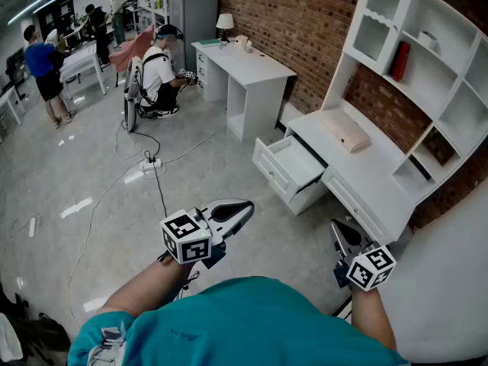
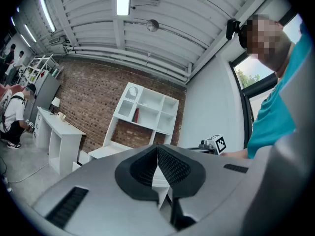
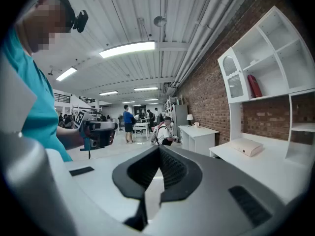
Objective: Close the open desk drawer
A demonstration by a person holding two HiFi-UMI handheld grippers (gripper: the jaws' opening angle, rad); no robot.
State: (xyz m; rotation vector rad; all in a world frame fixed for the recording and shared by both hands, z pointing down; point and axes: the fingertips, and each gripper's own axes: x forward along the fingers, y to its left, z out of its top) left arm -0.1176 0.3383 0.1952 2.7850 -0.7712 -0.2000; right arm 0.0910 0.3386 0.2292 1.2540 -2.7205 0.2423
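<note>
Left claw and right claw are hovering with jaws pressed together, gripping nothing, well short of the open drawer, which is jutting from the white table ahead. Pushing it off-centre is risking a skewed, jammed slide.

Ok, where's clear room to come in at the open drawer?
Bare floor lies in front of the open drawer, between it and the power strip. The desktop is free on both sides of the beige box. Cluttered: cables trail across the floor from the power strip.
</note>
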